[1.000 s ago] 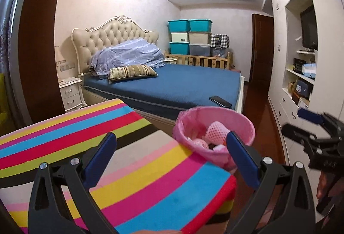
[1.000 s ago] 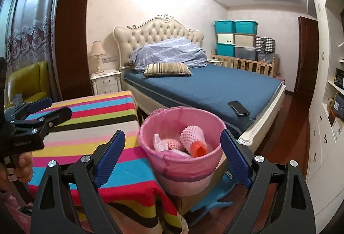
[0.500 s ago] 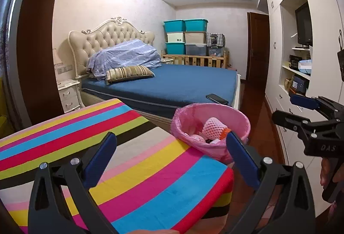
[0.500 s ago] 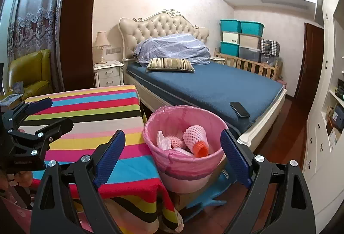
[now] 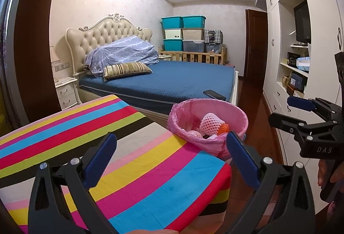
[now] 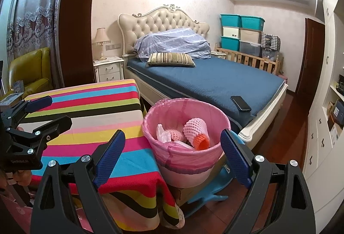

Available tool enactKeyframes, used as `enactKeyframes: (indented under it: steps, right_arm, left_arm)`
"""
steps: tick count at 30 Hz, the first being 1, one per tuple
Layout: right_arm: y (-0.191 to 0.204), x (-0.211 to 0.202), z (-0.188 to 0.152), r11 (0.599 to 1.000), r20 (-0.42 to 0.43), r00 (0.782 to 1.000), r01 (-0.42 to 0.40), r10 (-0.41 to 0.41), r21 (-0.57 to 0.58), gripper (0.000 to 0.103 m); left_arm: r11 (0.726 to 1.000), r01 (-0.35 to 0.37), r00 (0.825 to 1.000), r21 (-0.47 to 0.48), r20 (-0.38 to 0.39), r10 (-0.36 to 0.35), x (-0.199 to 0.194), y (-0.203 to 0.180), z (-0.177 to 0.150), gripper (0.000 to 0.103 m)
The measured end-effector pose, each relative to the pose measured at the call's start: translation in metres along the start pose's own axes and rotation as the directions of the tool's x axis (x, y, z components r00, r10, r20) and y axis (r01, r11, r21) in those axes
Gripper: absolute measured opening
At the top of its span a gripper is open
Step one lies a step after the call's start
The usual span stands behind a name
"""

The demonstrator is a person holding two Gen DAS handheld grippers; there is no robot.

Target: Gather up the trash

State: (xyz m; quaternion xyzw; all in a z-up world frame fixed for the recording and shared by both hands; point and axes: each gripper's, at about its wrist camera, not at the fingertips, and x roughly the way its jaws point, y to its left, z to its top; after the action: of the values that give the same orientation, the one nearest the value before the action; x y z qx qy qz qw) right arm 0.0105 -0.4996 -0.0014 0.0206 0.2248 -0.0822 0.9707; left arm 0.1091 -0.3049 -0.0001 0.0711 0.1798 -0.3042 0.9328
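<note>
On my left I hold the left gripper over the striped tablecloth, its blue pads spread wide and carrying nothing, since no litter shows on the cloth for it to take; the pink-lined bin stands just beside the table's corner, close enough, I judge, to drop things in from either side; foam fruit nets and crumpled white wrappers already lie inside it; my right gripper hangs just short of the bin's rim, jaws likewise parted and empty, ready for whatever comes next.
</note>
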Motion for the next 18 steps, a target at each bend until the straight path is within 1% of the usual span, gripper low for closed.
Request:
enactKeyframes:
  steps: [10,18]
  right_arm:
    - [0.0004,0.0028,-0.002,1.0,-0.005,1.0,0.001,-0.001,0.0,0.085]
    - [0.0,0.004,-0.0022,1.0,-0.005,1.0,-0.002,0.002,-0.001,0.085]
  left_arm:
    - [0.999,0.027,0.999,-0.033,-0.035,-0.028,0.0084,0.005,-0.002,0.099]
    - [0.999,0.037,0.999,-0.032,-0.038,-0.038,0.0099,0.0046,-0.0048,0.099]
